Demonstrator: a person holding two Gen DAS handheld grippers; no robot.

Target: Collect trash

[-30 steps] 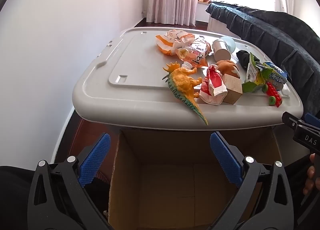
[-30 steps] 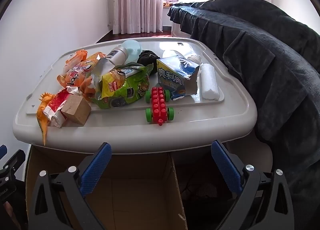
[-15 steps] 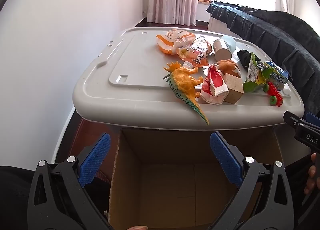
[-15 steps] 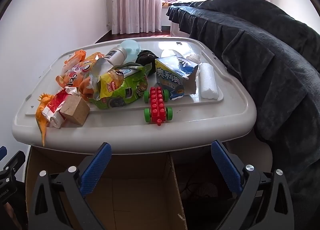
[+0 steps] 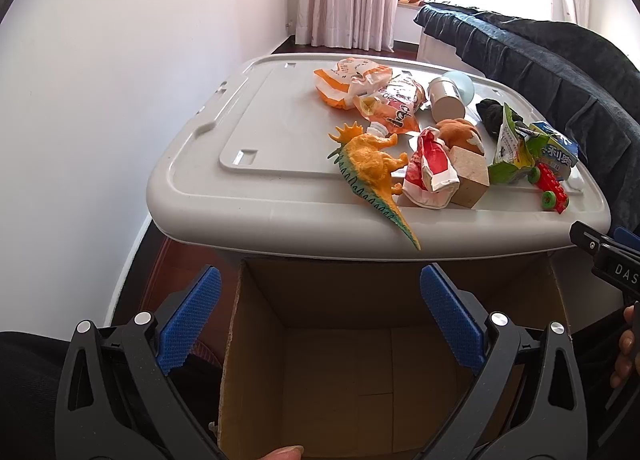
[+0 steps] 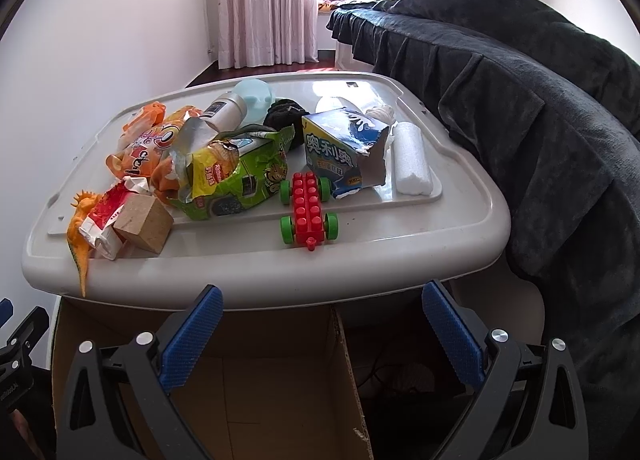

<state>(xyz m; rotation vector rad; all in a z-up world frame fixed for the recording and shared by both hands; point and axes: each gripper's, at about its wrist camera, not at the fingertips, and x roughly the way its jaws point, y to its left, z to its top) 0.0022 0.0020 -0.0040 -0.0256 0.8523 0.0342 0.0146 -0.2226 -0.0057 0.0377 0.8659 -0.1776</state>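
Observation:
Trash lies on a grey bin lid (image 5: pixel 280 132) (image 6: pixel 460 216): orange snack bags (image 5: pixel 352 80) (image 6: pixel 144 148), a red and white wrapper (image 5: pixel 430 164) (image 6: pixel 102 216), a green chip bag (image 6: pixel 236 176) (image 5: pixel 510 148), a torn blue carton (image 6: pixel 340 152), a white foam roll (image 6: pixel 412 164). An open cardboard box (image 5: pixel 360 360) (image 6: pixel 280 380) stands below the lid's front edge. My left gripper (image 5: pixel 320 320) is open and empty above the box. My right gripper (image 6: pixel 324 336) is open and empty above the box's right wall.
Toys lie among the trash: an orange dinosaur (image 5: pixel 372 168), a wooden block (image 6: pixel 144 224), a red brick car (image 6: pixel 308 212). A dark blanket-covered sofa (image 6: pixel 540 120) is at the right. A white wall (image 5: pixel 100 100) is at the left.
Both views have crept slightly; the lid and its objects sit a touch differently in frame. Both grippers stay open.

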